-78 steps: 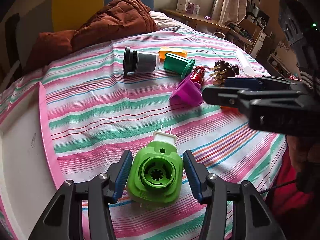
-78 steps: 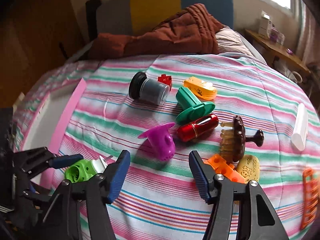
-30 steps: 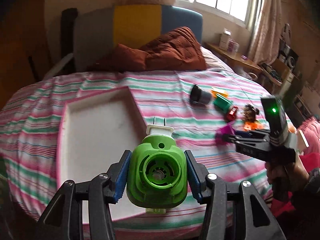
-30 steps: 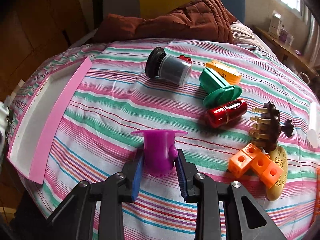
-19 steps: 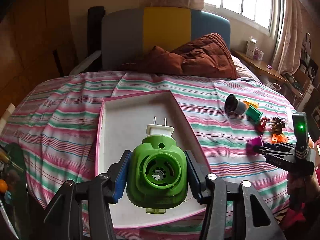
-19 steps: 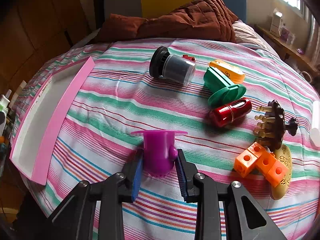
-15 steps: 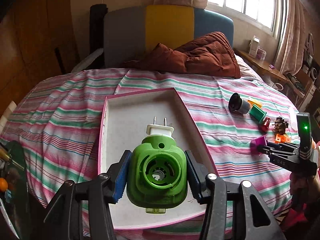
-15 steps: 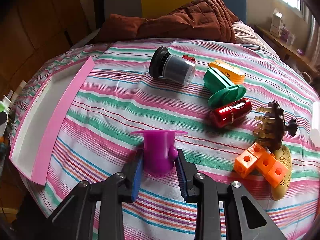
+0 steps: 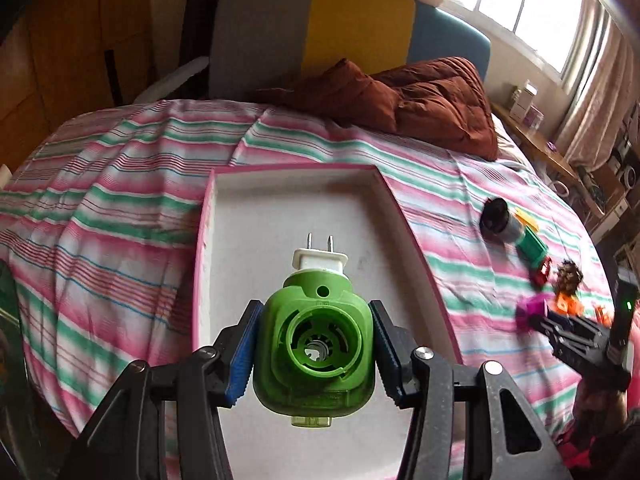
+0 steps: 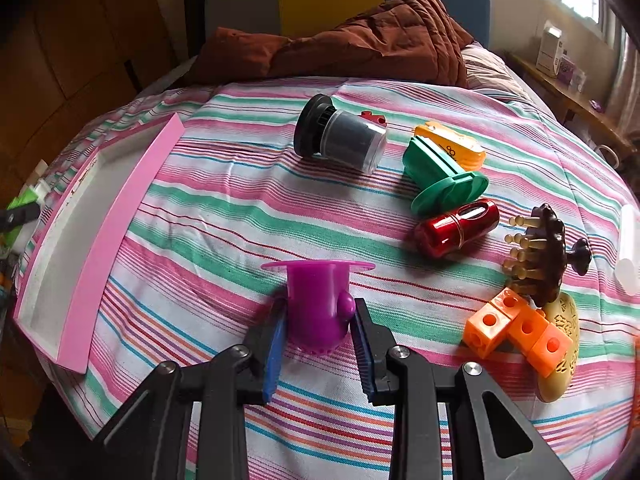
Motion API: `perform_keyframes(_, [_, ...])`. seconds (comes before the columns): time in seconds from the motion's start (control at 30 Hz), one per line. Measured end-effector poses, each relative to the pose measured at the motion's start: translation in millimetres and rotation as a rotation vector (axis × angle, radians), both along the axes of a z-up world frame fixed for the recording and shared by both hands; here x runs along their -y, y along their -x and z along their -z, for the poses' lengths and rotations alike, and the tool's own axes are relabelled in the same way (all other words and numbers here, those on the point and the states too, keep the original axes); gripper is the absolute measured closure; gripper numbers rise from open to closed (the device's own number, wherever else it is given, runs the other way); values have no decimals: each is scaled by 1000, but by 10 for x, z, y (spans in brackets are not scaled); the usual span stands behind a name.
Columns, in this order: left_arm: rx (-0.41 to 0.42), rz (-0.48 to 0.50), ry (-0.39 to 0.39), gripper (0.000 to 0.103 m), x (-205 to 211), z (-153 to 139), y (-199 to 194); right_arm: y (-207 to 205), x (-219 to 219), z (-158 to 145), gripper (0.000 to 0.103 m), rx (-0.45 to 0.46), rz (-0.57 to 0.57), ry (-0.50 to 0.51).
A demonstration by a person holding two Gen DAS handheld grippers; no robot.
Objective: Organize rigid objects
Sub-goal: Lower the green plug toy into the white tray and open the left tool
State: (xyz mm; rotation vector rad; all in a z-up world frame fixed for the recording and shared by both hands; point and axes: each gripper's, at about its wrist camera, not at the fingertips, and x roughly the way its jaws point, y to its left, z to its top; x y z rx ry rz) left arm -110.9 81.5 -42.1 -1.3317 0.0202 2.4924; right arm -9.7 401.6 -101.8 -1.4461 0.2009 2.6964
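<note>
My left gripper [image 9: 314, 354] is shut on a green plug-in device [image 9: 316, 344] with a white two-pin plug, held in the air above the near half of the pink-rimmed white tray [image 9: 280, 216]. In the right wrist view my right gripper [image 10: 318, 336] is shut on a purple flanged plastic piece [image 10: 318, 304] that rests on the striped bedspread. The tray [image 10: 100, 220] lies to the left of it. From the left wrist view the right gripper [image 9: 538, 322] shows at the far right, with the purple piece [image 9: 530, 312] in its jaws.
On the bedspread beyond the purple piece lie a black-and-grey canister [image 10: 340, 136], a green flanged piece [image 10: 444, 176], a yellow-orange item [image 10: 450, 144], a red cylinder [image 10: 456, 228], a brown massage brush [image 10: 540, 252], orange blocks [image 10: 516, 328] and a tan piece [image 10: 560, 352]. A brown quilt [image 10: 360, 48] lies at the headboard.
My left gripper has carried the green plug-in device further over the tray, which now sits centred and larger under it. The right gripper and purple piece have stayed still.
</note>
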Motion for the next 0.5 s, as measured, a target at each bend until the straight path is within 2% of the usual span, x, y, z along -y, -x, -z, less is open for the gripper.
perform_keyframes(0.27, [24,-20,6,50,41,142,641,-3,-14,-1,72,-1,-1,7])
perform_keyframes(0.5, [40,-32,86,50,-36,379,969,0,-18,4,72,-3,1,13])
